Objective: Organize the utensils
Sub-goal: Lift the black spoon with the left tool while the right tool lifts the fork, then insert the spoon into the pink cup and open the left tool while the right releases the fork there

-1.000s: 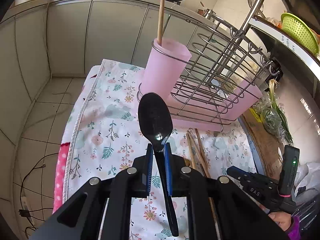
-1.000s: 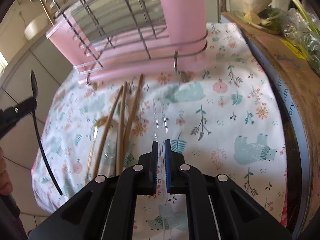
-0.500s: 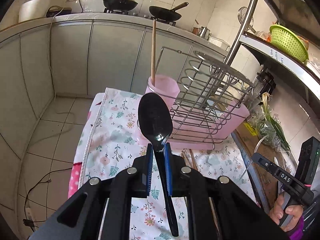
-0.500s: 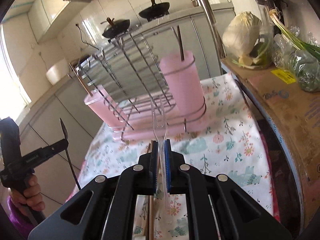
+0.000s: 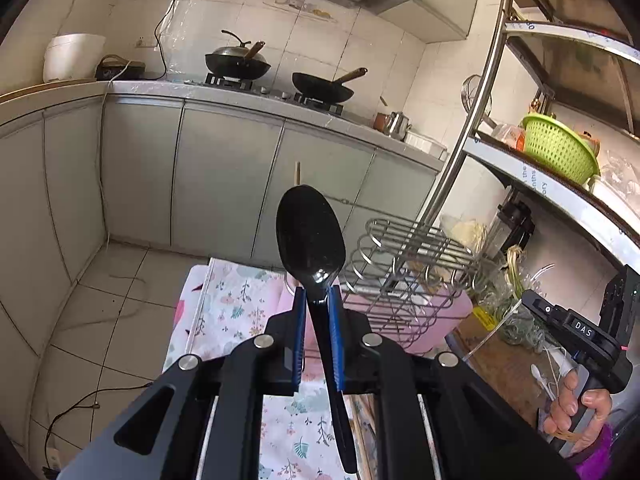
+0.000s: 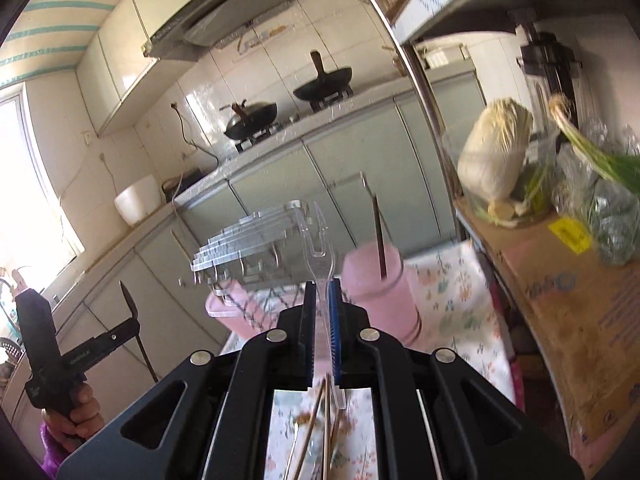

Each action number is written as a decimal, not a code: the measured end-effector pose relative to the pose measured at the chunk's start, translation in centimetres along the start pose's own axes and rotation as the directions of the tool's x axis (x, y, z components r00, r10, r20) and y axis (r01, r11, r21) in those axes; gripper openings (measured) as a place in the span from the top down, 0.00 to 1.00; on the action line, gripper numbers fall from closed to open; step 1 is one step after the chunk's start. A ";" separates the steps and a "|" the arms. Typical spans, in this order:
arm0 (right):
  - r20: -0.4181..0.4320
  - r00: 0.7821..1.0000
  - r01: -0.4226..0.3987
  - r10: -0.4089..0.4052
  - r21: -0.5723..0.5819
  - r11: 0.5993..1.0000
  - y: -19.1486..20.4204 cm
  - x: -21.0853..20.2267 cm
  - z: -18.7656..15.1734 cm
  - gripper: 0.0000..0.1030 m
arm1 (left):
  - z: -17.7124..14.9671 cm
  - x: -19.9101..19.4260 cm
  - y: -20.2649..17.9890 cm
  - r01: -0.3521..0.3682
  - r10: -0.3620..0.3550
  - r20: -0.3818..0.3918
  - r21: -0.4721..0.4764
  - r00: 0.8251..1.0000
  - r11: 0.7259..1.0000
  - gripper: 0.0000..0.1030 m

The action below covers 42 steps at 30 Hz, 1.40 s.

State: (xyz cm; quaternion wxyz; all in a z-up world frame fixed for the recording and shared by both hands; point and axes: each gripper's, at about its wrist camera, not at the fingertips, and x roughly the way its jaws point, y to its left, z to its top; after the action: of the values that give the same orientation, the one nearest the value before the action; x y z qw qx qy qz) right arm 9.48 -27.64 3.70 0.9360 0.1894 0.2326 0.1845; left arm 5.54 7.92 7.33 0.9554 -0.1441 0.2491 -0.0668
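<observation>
While your right gripper [image 6: 321,300] pinches that clear fork [image 6: 318,256], the thin handle could twist missing the pink cup [image 6: 380,292] just ahead; left gripper [image 5: 318,304] clamps the black spoon [image 5: 311,236].

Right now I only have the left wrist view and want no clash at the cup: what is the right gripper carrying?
Observer: The right gripper is shut on a clear plastic fork, tines up.
Operator: My spoon hides the pink cup. Anything in it?
Observer: Yes, one thin stick stands in the pink cup.
Operator: Anything left on the cloth?
Observer: Wooden chopsticks lie on the floral cloth below the right gripper.
</observation>
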 end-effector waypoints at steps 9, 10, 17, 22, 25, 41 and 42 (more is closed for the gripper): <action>0.147 0.988 0.065 -0.051 -0.090 0.994 2.1 0.7 4.6 0.93 | 4.2 -0.1 -0.3 0.009 -0.009 0.098 0.000 0.995 1.000 0.90; 0.166 0.984 0.083 -0.064 -0.108 0.991 2.5 0.6 5.1 0.93 | 4.6 -0.1 -0.3 0.009 -0.009 0.107 0.000 0.994 1.000 0.90; 0.230 0.967 0.159 -0.113 -0.191 0.969 3.4 1.3 6.5 0.93 | 6.2 0.7 -0.9 0.008 -0.008 0.130 0.001 0.992 1.000 0.90; 0.175 0.974 0.171 -0.141 -0.165 0.971 1.7 3.2 5.6 0.93 | 7.1 1.6 -1.7 -0.028 0.026 0.180 0.009 0.983 1.000 0.90; 0.124 0.981 0.165 -0.149 -0.138 0.977 0.5 4.5 4.3 0.93 | 7.5 2.5 -2.0 -0.076 0.070 0.224 0.019 0.972 0.997 0.90; 0.003 0.991 0.132 -0.132 -0.097 0.986 -2.0 7.2 0.8 0.93 | 3.9 8.7 -4.1 -0.316 0.247 0.401 0.115 0.882 0.942 0.90; -0.002 0.991 0.132 -0.132 -0.100 0.986 -2.0 7.3 0.8 0.93 | 3.3 9.0 -4.0 -0.310 0.245 0.382 0.117 0.891 0.944 0.90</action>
State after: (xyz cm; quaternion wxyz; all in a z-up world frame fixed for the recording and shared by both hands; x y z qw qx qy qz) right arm 16.39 -26.42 0.81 0.9534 0.1260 0.2391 0.1342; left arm 14.79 3.17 7.20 0.9933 -0.0325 0.0799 0.0770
